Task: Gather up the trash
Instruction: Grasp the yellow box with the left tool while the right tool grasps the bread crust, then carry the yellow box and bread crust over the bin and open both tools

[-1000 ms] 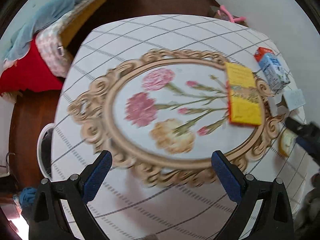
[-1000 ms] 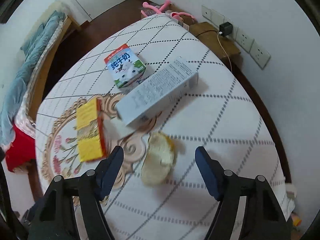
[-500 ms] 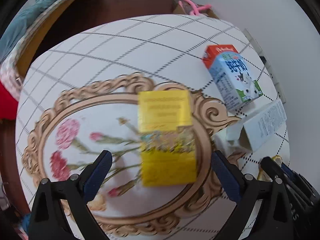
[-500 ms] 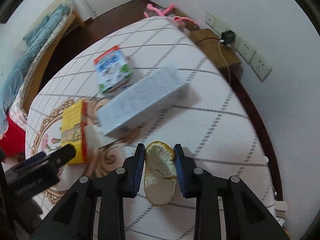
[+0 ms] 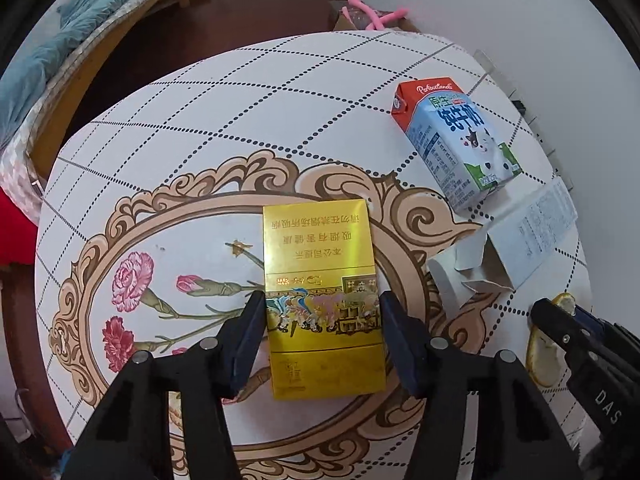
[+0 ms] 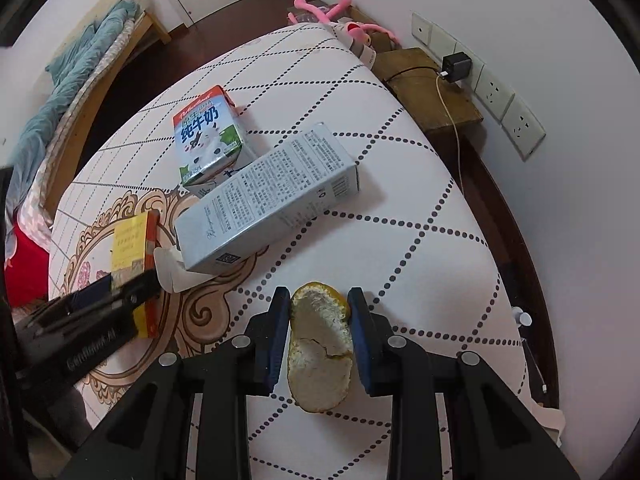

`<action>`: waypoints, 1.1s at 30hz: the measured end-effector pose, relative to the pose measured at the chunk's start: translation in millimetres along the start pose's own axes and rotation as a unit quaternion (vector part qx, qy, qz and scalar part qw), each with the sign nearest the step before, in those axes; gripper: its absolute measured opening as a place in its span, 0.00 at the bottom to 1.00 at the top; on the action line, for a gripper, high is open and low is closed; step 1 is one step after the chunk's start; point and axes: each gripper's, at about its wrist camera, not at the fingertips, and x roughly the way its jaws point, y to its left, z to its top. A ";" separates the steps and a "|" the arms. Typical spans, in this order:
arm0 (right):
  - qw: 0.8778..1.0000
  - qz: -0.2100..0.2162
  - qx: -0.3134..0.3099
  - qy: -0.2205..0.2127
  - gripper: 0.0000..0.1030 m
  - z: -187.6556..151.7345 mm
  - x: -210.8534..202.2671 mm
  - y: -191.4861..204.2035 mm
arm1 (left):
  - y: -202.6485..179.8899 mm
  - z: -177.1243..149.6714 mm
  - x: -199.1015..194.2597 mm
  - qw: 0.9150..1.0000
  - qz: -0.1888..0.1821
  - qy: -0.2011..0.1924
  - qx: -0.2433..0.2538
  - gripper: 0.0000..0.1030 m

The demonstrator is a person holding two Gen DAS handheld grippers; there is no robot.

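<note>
My left hand-held gripper (image 5: 322,312) has just been closing and now clamps the flat yellow cardboard cigarette pack (image 5: 322,300) by its long edges. My right hand-held gripper (image 6: 319,316) pinches the curled orange peel (image 6: 320,346), which lies on the bench (image 6: 420,240). Both grips look ready for lifting. Beyond them lie a blue-white milk carton (image 6: 208,134) and a grey cardboard box (image 6: 268,198).

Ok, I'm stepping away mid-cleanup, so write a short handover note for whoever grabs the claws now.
Left claw: its jaws have just been closing around the yellow cigarette pack, pads at its long sides.
Right claw: shut on the orange peel.
Both pieces are low on the tablecloth.
Milk carton and grey box, its end flaps open, lie untouched farther back.
Done: the peel is gripped. Left: lift and bin both, then the carton and box. No bin is in view.
</note>
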 end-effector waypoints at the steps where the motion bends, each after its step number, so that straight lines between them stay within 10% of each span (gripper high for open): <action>1: 1.000 -0.001 0.000 0.001 0.30 0.3 0.1 0.2 | 1.7 3.6 1.6 1.000 0.001 0.003 -0.003 0.54; 7: 1.000 -0.009 -0.003 0.003 0.30 1.5 0.3 2.7 | -1.8 13.1 6.5 1.000 0.005 -0.006 -0.012 0.51; 18: 0.999 0.040 -0.027 -0.010 0.30 -22.6 -37.7 29.9 | 55.6 -52.1 -99.4 0.995 0.001 -0.091 -0.036 0.51; 33: 0.967 0.176 -0.177 -0.048 0.30 -77.6 -136.0 234.8 | 262.5 -138.6 -236.3 0.966 0.075 -0.202 -0.142 0.51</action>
